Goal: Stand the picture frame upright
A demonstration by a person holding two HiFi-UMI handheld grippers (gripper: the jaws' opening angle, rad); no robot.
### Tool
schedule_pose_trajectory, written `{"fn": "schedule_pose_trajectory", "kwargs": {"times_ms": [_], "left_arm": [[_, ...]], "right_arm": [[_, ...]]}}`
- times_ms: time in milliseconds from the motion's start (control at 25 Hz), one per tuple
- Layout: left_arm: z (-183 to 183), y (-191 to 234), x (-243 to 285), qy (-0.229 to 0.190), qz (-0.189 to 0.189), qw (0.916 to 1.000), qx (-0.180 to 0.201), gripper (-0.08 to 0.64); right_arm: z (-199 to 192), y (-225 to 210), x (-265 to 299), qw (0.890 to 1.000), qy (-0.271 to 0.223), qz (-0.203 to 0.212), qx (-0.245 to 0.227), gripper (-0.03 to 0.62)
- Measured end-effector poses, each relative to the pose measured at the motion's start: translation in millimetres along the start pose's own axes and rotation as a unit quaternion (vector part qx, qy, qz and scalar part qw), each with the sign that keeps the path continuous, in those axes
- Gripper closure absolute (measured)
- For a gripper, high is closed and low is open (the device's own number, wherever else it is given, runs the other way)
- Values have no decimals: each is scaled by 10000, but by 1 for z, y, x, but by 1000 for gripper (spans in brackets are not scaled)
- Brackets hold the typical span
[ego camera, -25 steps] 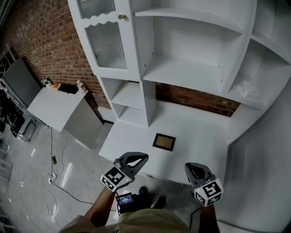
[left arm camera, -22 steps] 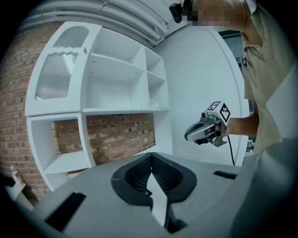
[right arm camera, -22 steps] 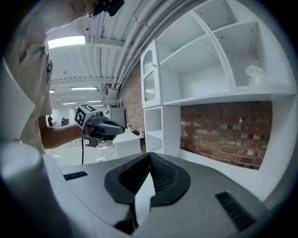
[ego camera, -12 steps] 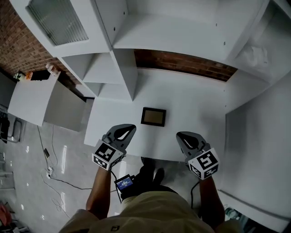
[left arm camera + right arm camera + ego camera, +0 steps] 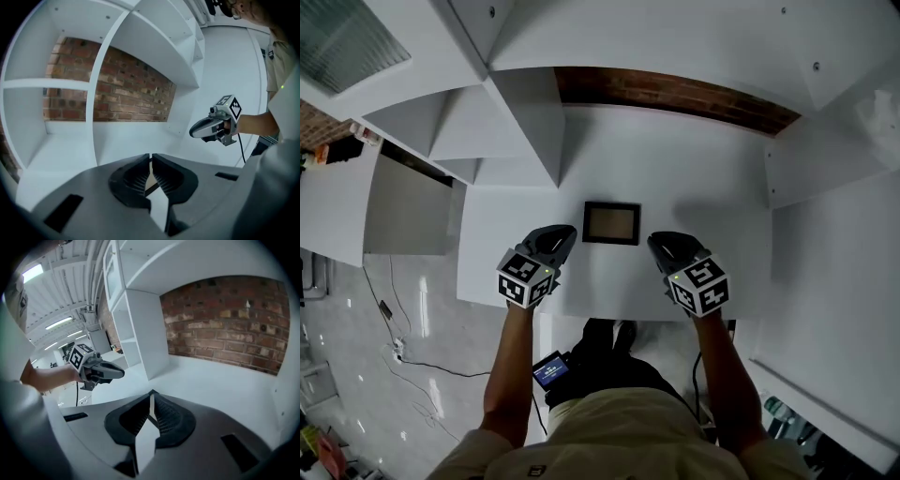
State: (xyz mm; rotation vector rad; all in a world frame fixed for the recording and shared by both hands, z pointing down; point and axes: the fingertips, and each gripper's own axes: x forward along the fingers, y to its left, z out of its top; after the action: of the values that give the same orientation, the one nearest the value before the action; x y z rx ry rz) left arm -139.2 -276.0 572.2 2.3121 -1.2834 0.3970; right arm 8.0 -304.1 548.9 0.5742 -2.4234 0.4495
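The picture frame, dark-rimmed with a grey-brown face, lies flat on the white desk near its front edge. My left gripper is just left of the frame's near corner, shut and holding nothing. Just right of the frame is my right gripper, also shut and empty. In the left gripper view the shut jaws point at the back wall, and the right gripper shows to the side. The right gripper view has its shut jaws in front and the left gripper at the left.
A white shelf unit surrounds the desk, with an upright divider at the back left and a side panel at the right. A brick wall runs behind. Left of the desk are a grey cabinet and floor with cables.
Both grippers have moved forward over the desk's front edge and now flank the frame. The head view has shifted closer over the desk. The frame has not moved.
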Motion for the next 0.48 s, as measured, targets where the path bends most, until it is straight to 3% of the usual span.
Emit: {"fn": "schedule_pose_trajectory", "kwargs": {"times_ms": [120, 200, 480], "left_arm": [[-27, 18, 25, 268, -93, 9993, -260, 552], [-44, 27, 40, 444, -168, 9981, -404, 552], [-77, 52, 88, 888, -224, 9944, -535, 538]], "right_arm": [[-29, -20, 35, 9987, 392, -92, 312, 567], [-47, -30, 55, 9968, 621, -135, 486, 517], [-80, -59, 111, 9901, 1043, -125, 929, 500]]}}
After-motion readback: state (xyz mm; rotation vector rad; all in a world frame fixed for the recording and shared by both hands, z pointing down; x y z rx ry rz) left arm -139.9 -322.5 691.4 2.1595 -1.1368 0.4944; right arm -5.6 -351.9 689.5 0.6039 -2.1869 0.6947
